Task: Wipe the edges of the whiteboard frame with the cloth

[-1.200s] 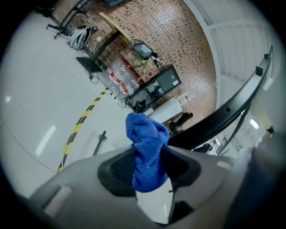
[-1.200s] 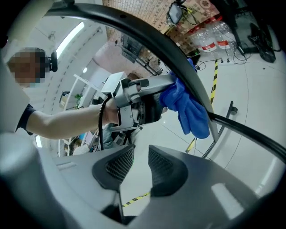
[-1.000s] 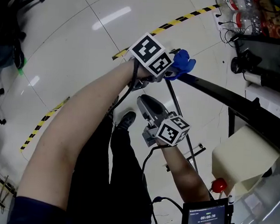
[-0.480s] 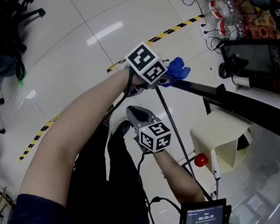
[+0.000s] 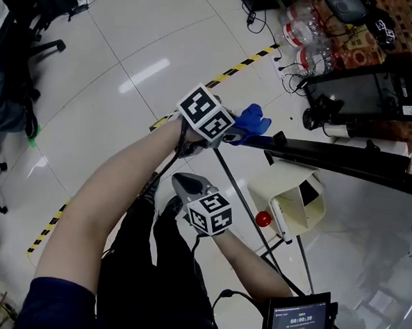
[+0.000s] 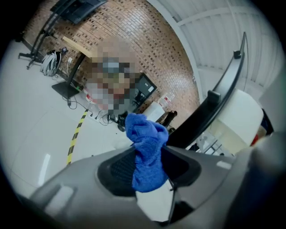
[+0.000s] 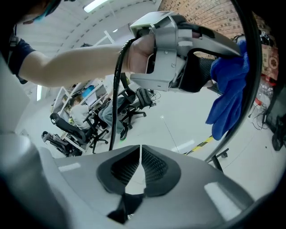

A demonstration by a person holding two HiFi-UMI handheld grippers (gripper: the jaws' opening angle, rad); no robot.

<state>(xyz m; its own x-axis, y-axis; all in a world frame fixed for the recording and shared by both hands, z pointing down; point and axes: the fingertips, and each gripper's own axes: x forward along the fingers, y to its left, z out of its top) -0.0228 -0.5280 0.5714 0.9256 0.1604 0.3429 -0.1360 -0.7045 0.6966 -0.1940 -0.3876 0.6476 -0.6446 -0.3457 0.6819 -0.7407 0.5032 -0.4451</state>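
the left gripper (image 5: 240,130) is clamped on the blue cloth (image 5: 252,120). in the left gripper view the cloth (image 6: 146,152) is pinched between the two dark pads and bunches up past their tips. as it did a second ago, the cloth sits at the left end of the whiteboard frame (image 5: 331,161), the black bar that runs off to the right along the top of the board. the right gripper view shows the cloth (image 7: 228,96) hanging against that bar (image 7: 252,67).

the right gripper (image 5: 180,180) is below the left one and clear of the frame, much as before. its jaws are together with only a thin slit between the pads, and nothing is in them (image 7: 140,165).

what has changed is mostly the framing. the cream box (image 5: 291,200) and the red knob (image 5: 262,219) beside it, at the right edge a second ago, now sit near the middle. more of the white board surface (image 5: 368,240) shows at the lower right. the flat screen lying on the floor (image 5: 360,93) is now seen whole at the upper right. both marker cubes have shifted left in the picture.
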